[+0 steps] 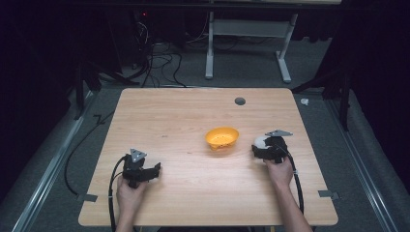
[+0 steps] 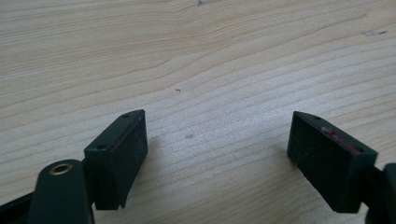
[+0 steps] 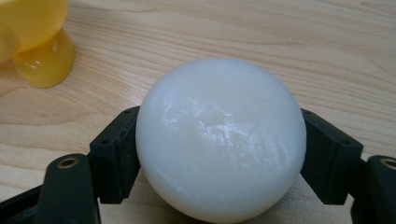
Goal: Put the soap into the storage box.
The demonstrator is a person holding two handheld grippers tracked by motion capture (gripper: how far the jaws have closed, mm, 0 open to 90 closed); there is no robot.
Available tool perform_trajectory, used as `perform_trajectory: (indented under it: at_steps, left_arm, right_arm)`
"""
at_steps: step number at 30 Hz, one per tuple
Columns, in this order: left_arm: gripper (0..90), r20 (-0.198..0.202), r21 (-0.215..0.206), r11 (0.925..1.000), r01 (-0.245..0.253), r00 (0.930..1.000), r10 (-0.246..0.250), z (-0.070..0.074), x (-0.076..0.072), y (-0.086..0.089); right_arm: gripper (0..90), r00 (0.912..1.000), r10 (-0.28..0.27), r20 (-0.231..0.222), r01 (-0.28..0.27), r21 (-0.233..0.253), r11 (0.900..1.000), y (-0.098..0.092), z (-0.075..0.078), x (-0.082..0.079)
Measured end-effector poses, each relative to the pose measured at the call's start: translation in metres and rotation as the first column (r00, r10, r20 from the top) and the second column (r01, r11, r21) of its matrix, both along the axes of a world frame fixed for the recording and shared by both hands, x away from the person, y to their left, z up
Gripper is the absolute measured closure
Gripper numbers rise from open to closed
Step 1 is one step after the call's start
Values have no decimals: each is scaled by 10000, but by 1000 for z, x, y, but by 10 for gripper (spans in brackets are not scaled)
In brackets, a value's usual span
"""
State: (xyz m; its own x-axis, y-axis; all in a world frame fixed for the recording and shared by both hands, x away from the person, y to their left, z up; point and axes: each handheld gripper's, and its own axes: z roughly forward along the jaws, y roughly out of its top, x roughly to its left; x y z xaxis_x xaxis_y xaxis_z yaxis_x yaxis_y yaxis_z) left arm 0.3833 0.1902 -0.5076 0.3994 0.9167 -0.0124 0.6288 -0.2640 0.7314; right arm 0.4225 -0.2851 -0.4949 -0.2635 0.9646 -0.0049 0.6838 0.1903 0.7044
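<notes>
A: What has the right gripper (image 3: 219, 154) got hold of?

B: A white ball (image 3: 220, 140), smooth and glossy. The two jaws press on opposite sides at about its widest part, which is likely why it sits so steady: a round thing squeezed off-centre would squirt out. In the high view the right gripper (image 1: 267, 148) is at about 4 o'clock on the table (image 1: 193, 203), with the white ball (image 1: 260, 141) peeping out at its front.

A: And the yellow thing?

B: An orange-yellow bowl (image 1: 222, 138), speckled inside, near the table's centre, at 9 o'clock from the ball and close by but apart from it. In the right gripper view its edge (image 3: 32, 37) shows at 10 o'clock. I judge the ball is meant for it, since the jaws point that way.

A: Is the ball lifted?

B: I cannot tell; its underside is hidden behind the jaws.

A: The left gripper (image 2: 217, 144)?

B: Spread wide over bare wood, holding nothing. In the high view it (image 1: 153, 170) sits at 7 o'clock, well apart from the bowl, probably parked out of the way while the other hand works.
</notes>
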Motion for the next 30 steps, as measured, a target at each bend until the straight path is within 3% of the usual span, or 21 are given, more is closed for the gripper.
perform_trajectory:
  at_steps: [30]
  left_arm:
    - [206,4,3,10000,-2,10000,2,0,0,0]
  right_arm:
    - [251,9971,600,463,-619,395,9973,6,25,-17]
